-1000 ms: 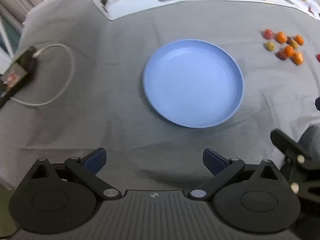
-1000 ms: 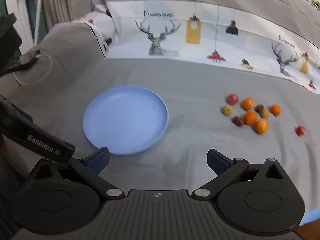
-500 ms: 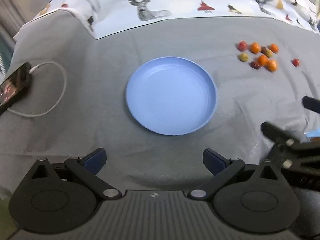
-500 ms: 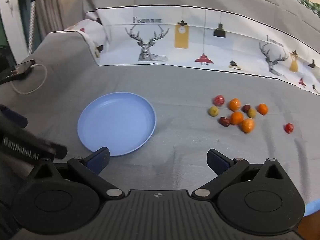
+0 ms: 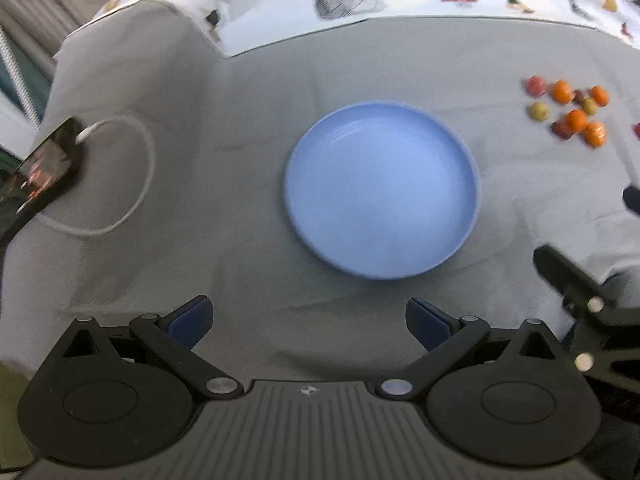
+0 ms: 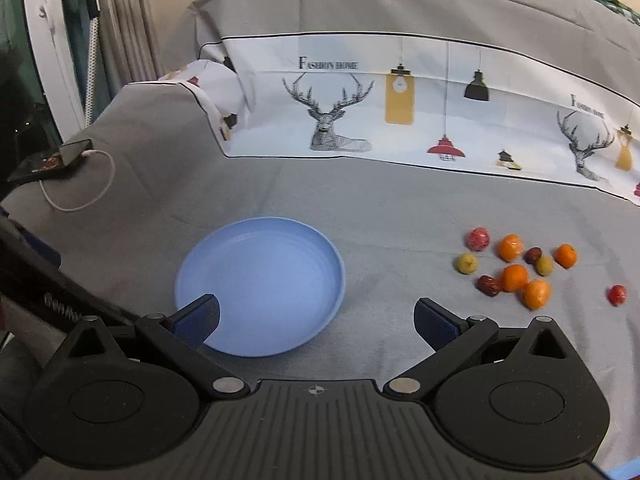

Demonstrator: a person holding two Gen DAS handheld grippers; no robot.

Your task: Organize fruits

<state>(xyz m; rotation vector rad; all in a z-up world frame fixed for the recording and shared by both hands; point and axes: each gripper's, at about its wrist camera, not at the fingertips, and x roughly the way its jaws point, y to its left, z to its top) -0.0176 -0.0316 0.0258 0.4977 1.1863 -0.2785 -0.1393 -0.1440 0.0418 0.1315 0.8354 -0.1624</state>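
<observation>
Both grippers, left (image 5: 307, 317) and right (image 6: 316, 319), hover with jaws spread and empty; the round blue plastic plate (image 6: 224, 256) holds nothing. The cluster of small orange, red and green fruits (image 6: 516, 268) lies right of it, awaiting a first pick.

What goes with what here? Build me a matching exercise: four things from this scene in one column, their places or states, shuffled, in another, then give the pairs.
Things:
1. blue plate
2. phone
3. lone red fruit
4. right gripper

States:
A. plugged into a white cable
B. open, holding nothing
C. apart from the cluster, on its right
D. empty, left of the fruits

Pairs: 1-D, 2-A, 3-C, 4-B
</observation>
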